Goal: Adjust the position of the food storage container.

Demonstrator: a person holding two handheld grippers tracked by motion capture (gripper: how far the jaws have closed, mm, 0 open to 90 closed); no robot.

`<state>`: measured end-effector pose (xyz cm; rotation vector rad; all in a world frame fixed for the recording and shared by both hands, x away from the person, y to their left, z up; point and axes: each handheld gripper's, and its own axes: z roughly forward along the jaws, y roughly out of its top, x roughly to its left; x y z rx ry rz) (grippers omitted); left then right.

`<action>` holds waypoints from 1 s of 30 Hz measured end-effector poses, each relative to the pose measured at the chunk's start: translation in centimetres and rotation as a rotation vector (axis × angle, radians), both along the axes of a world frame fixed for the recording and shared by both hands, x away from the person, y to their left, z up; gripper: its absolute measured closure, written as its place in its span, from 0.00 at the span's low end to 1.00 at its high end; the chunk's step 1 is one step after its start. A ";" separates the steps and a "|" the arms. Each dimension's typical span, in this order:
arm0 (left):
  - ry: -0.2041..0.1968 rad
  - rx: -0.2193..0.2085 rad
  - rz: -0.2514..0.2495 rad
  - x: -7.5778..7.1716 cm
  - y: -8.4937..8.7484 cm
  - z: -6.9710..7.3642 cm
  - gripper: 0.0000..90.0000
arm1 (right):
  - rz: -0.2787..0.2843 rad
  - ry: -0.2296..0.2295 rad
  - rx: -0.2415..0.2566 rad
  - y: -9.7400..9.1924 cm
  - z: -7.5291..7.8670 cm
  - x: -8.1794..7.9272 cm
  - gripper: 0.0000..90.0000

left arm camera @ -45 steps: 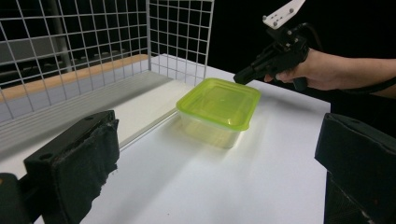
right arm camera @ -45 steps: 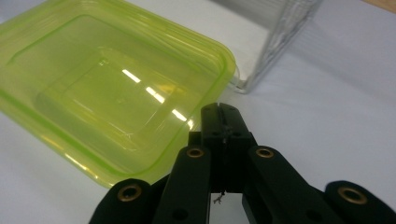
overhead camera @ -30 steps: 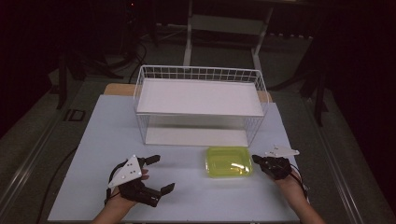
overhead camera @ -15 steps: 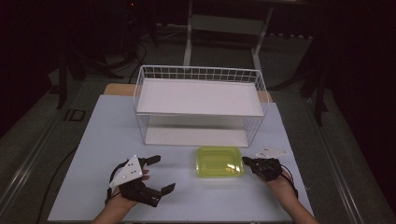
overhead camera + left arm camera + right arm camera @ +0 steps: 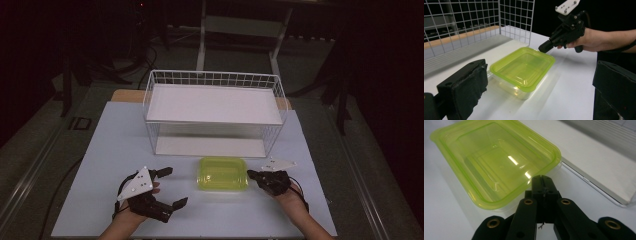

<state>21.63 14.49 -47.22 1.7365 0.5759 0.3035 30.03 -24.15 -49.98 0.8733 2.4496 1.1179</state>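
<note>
A green-lidded container (image 5: 223,173) sits at lower centre of the surface (image 5: 110,150), before the wire rack (image 5: 215,112). The right gripper (image 5: 254,175), jaws pressed together, touches its edge, seemingly nudging it; the left gripper (image 5: 172,187) waits spread wide, likely to receive it

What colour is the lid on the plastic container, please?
Translucent yellow-green lid, clearest in the left gripper view.

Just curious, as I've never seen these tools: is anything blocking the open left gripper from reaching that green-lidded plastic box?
Nothing visible does. Bare white table lies between the left gripper and the clear plastic box with the green lid.
</note>
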 end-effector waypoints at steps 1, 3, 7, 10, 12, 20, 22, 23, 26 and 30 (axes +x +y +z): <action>0.001 0.001 -0.002 0.0 0.0 0.0 0.00 | 0.002 -0.001 0.000 0.1 0.0 0.0 1.00; 0.000 0.000 -0.004 0.0 -0.1 -0.1 0.00 | 0.005 -0.001 0.002 0.4 0.0 0.1 1.00; -0.001 -0.001 -0.003 0.0 -0.1 -0.1 0.00 | 0.021 -0.003 -0.006 1.2 0.0 0.1 1.00; -0.001 -0.005 -0.001 0.0 0.0 -0.1 0.00 | 0.034 -0.005 -0.006 1.7 0.0 0.2 1.00; 0.001 -0.015 0.000 0.0 0.0 -0.1 0.00 | 0.041 -0.007 -0.008 2.1 0.0 0.2 1.00; 0.009 -0.038 0.012 0.0 0.1 -0.1 0.00 | 0.053 -0.009 -0.006 3.3 -0.2 0.5 1.00; -0.007 -0.021 0.021 0.0 0.2 0.0 0.00 | 0.057 -0.008 -0.009 3.4 -0.1 0.5 1.00; -0.014 -0.008 0.023 0.0 0.2 0.0 0.00 | 0.059 -0.014 -0.006 3.2 0.1 0.5 1.00; -0.065 0.042 0.012 0.0 0.3 0.0 0.00 | 0.046 -0.022 0.024 2.5 1.0 0.3 0.97; -0.048 0.027 -0.030 0.1 0.3 -0.2 0.00 | 0.039 -0.043 0.030 2.0 1.4 -0.5 0.77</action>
